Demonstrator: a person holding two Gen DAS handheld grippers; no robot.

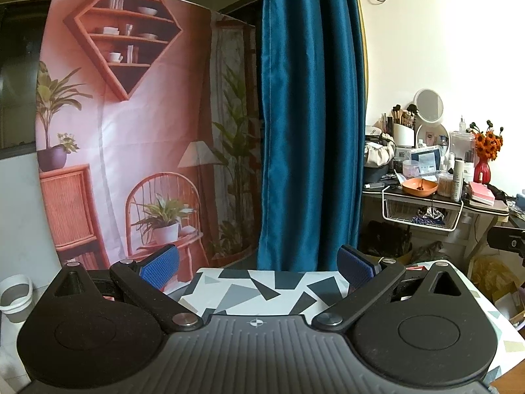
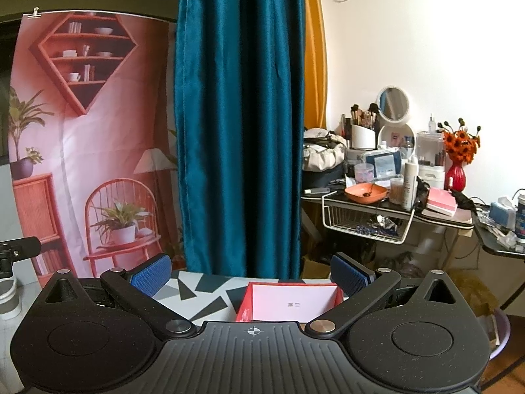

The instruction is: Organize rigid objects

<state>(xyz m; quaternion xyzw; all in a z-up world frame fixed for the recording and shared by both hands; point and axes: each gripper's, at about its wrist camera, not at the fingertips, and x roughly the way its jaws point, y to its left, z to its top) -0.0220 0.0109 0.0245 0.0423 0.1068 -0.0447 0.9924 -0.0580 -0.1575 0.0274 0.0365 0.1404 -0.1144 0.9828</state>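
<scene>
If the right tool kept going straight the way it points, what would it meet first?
Probably the teal curtain. The right tool is open and empty, aimed level above the red box on the patterned table, so it likely passes over both; depth is uncertain.

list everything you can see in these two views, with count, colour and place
geometric-patterned tablecloth: one, white, grey and black, on the table beneath both tools
open red cardboard box: one, red with pale pink inside, on the tablecloth between the right tool's fingers
teal velvet curtain: one, hanging behind the table
pink printed room backdrop: one, clipped up left of the curtain
cluttered dressing table: one, dark top, at the right by the white wall
orange shallow dish: one, on the dressing table's near edge
red vase of orange flowers: one, on the dressing table
round white mirror: one, at the back of the dressing table
left tool: one, black with blue pads, open, holding nothing
right tool: one, black with blue pads, open, holding nothing
</scene>
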